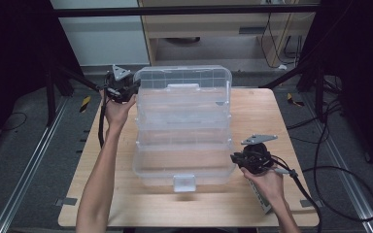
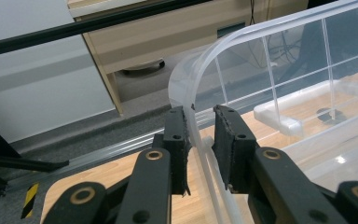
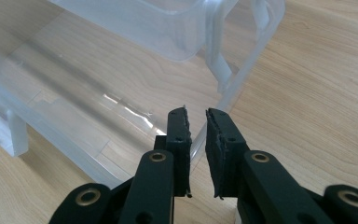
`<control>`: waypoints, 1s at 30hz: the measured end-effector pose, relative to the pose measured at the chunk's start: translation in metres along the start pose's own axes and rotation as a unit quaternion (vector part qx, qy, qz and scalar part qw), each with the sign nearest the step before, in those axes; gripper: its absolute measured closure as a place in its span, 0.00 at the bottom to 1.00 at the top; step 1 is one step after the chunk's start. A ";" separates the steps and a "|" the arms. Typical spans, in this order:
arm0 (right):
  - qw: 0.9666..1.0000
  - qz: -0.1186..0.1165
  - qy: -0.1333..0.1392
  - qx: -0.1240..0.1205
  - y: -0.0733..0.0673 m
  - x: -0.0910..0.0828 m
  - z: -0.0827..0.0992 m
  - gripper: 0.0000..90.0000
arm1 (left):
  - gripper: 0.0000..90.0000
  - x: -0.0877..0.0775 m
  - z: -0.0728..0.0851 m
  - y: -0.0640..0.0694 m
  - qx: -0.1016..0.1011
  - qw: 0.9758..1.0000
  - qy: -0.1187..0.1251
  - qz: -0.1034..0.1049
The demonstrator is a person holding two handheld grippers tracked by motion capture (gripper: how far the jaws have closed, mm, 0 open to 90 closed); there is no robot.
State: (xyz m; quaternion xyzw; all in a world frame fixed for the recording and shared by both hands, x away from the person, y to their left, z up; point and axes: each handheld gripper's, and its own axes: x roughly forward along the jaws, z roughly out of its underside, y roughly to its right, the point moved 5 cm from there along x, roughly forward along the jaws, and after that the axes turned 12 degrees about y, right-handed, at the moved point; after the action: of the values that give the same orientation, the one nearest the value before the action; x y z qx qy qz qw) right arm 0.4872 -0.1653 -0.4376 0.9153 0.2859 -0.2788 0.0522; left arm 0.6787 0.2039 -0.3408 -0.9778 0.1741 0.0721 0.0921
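A clear plastic organiser box stands unfolded in tiers on the wooden table point(image 1: 267, 116). Its gridded lid point(image 1: 184, 78) is raised at the back and its bottom tray point(image 1: 184, 167) is at the front. My left gripper point(image 1: 134, 88) is at the lid's far left corner. The lid's curved rim point(image 2: 223, 46) runs between the jaws of this gripper point(image 2: 200, 112), tight against the left pad. My right gripper point(image 1: 234, 158) is at the bottom tray's near right corner. There the thin tray wall point(image 3: 74, 140) stands pinched between that gripper's point(image 3: 196, 112) pads.
A white latch point(image 1: 184, 183) hangs at the tray's front edge. Bare table lies to the right of the box and along the front. Black frame bars point(image 1: 184, 9), cables point(image 1: 340, 170) and a wooden cabinet point(image 1: 223, 29) surround the table.
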 end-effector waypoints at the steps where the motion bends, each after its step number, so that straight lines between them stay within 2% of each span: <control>1: 1.000 0.000 0.000 0.000 0.000 0.000 0.000 0.88 | 0.82 0.001 0.001 -0.001 0.001 1.000 -0.003 -0.001; 6: 1.000 0.004 0.001 -0.001 0.001 0.000 0.000 0.89 | 0.82 0.004 0.003 -0.003 0.000 1.000 -0.009 0.001; 12: 1.000 0.005 0.000 -0.003 0.000 0.000 0.000 0.89 | 0.82 0.009 0.006 -0.005 -0.013 1.000 -0.011 0.003; 18: 1.000 0.008 -0.003 -0.007 -0.001 0.001 -0.001 0.89 | 0.82 0.014 0.005 -0.005 -0.008 1.000 -0.023 0.002; 30: 1.000 0.014 -0.004 -0.015 -0.002 0.001 -0.001 0.89 | 0.82 0.020 0.009 -0.007 -0.009 1.000 -0.027 -0.001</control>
State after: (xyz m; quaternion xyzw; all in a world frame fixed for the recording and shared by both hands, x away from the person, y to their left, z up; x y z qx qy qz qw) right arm 0.4867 -0.1629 -0.4372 0.9173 0.2766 -0.2776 0.0712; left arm 0.6986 0.2053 -0.3518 -0.9765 0.1695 0.0994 0.0883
